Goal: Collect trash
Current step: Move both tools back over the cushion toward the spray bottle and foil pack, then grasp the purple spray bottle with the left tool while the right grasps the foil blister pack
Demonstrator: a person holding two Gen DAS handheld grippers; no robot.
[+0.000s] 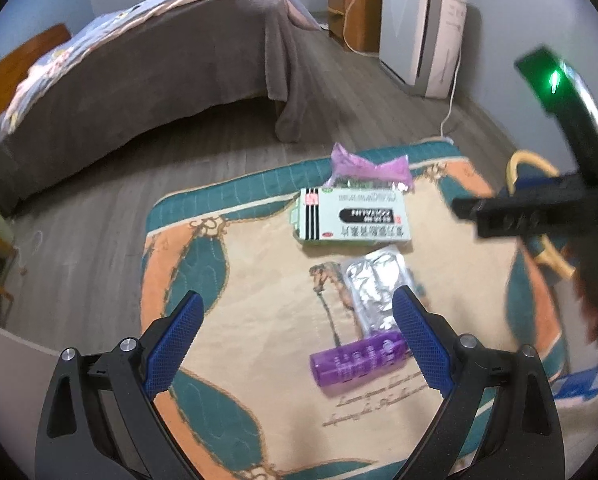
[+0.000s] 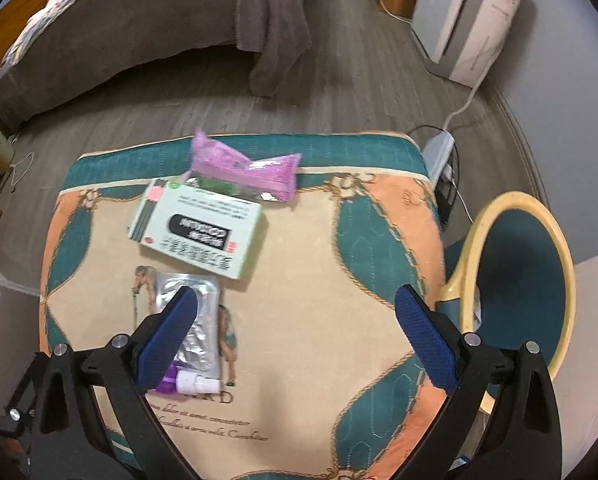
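1. Left tool (image 1: 297,334) and right tool (image 2: 295,332): both spread wide, empty.
2. Purple bottle (image 1: 359,362): lying on tabletop (image 1: 259,280); judged light, rigid, slippery; best gripped across mid-body.
3. Foil blister (image 1: 379,288): thin, crushable.

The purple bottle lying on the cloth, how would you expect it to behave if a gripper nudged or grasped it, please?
The purple bottle lies on its side and looks cylindrical, so a nudge would probably roll it. Its glossy plastic may slip between pads. The quilted cloth should slow any roll.

Both wrist cameras look down from close above, sharing the patterned cushion (image 1: 259,300) (image 2: 299,300).
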